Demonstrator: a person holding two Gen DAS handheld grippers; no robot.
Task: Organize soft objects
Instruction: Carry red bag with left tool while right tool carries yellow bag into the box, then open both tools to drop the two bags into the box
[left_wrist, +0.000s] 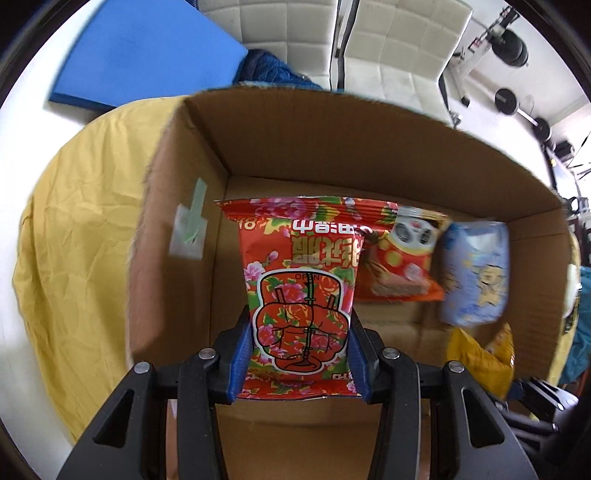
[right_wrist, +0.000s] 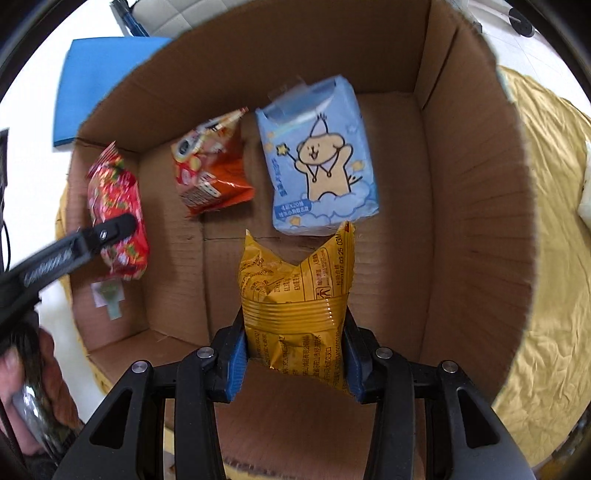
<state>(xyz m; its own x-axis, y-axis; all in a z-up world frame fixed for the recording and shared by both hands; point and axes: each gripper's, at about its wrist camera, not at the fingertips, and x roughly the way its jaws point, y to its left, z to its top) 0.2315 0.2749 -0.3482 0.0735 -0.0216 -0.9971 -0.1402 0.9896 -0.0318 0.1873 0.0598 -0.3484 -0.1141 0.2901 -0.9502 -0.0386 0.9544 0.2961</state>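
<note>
My left gripper (left_wrist: 299, 332) is shut on a red floral snack bag (left_wrist: 299, 295) and holds it over the open cardboard box (left_wrist: 332, 147). It also shows in the right wrist view (right_wrist: 118, 214), with the left gripper's finger (right_wrist: 110, 229) across it. My right gripper (right_wrist: 295, 343) is shut on a yellow snack bag (right_wrist: 295, 295) inside the box (right_wrist: 480, 221). An orange-red snack bag (right_wrist: 210, 173) and a light blue tissue pack (right_wrist: 321, 162) lie on the box floor. In the left wrist view they are the orange-red bag (left_wrist: 402, 258), the tissue pack (left_wrist: 476, 273) and the yellow bag (left_wrist: 480, 358).
The box stands on a yellow cloth (left_wrist: 81, 240) over a white table. A blue foam pad (left_wrist: 147, 51) lies beyond the box. White chairs (left_wrist: 399, 40) stand behind. A white object (right_wrist: 585, 206) lies on the cloth at the right.
</note>
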